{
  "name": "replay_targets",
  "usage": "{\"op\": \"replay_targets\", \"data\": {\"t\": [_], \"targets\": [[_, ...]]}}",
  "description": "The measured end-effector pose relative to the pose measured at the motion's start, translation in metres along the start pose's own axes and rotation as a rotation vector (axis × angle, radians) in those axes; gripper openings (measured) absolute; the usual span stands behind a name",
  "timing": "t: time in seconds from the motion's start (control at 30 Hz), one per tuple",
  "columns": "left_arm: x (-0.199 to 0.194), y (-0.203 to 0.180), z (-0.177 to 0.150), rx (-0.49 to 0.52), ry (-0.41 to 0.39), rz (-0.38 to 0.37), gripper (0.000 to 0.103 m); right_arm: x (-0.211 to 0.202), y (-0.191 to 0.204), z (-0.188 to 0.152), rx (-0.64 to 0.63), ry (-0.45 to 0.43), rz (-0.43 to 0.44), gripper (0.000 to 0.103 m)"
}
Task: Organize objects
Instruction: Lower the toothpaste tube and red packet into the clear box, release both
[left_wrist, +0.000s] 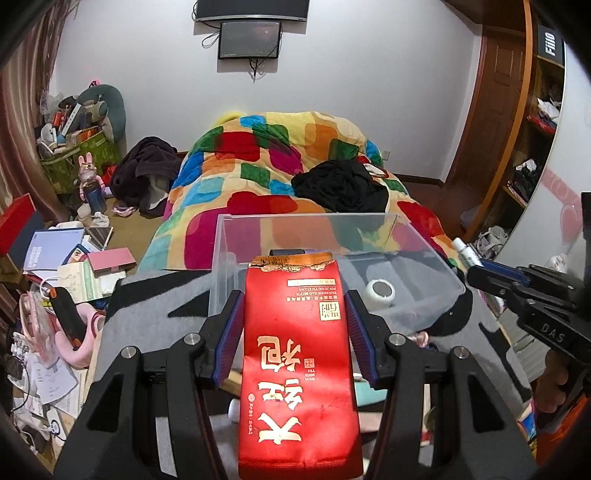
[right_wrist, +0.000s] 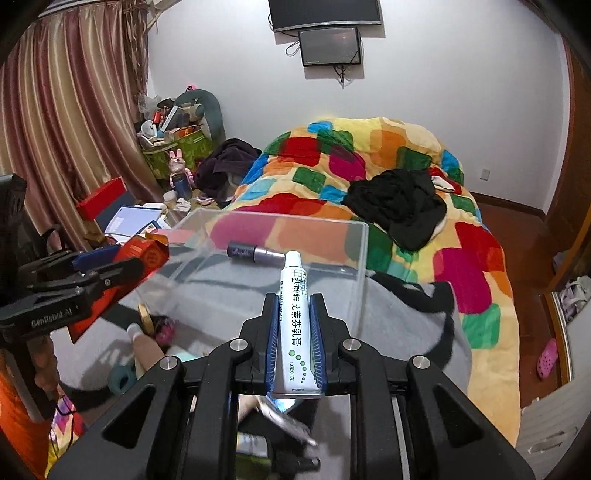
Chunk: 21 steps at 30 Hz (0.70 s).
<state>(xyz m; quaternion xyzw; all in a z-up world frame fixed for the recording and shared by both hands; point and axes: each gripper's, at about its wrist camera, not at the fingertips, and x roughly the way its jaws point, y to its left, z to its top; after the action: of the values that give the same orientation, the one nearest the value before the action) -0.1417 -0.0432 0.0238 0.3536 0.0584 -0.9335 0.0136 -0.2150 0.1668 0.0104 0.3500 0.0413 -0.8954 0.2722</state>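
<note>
My left gripper (left_wrist: 293, 299) is shut on a red tea packet (left_wrist: 299, 369) with gold characters and holds it just before the near wall of a clear plastic box (left_wrist: 221, 258). The box stands on a grey and black cloth and holds a white tape roll (left_wrist: 379, 291) and a dark purple tube (right_wrist: 255, 253). My right gripper (right_wrist: 294, 304) is shut on a white ointment tube (right_wrist: 295, 325) with green print, its cap over the box's near rim (right_wrist: 364, 258). The right gripper also shows in the left wrist view (left_wrist: 480, 275), and the left one in the right wrist view (right_wrist: 122, 262).
A bed with a patchwork blanket (left_wrist: 266, 173) and black clothes (left_wrist: 343, 188) lies behind the box. Books, boxes and toys (left_wrist: 74, 258) litter the floor at the left. Shelves (left_wrist: 535, 147) stand at the right. Small items (right_wrist: 147, 321) lie on the cloth near the box.
</note>
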Motion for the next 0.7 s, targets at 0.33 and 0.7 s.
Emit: {"op": "replay_targets", "data": {"t": [0.33,0.7], "targets": [[0.036,-0.004,0.01,0.021,0.078,0.004,0.054,0.044,0.008,0.023,-0.018,0.089,0.011,0.015],[0.069,-0.008,0.02,0.022,0.194,-0.052,0.054,0.096,0.012,0.025,-0.033,0.241,0.068,0.015]]}}
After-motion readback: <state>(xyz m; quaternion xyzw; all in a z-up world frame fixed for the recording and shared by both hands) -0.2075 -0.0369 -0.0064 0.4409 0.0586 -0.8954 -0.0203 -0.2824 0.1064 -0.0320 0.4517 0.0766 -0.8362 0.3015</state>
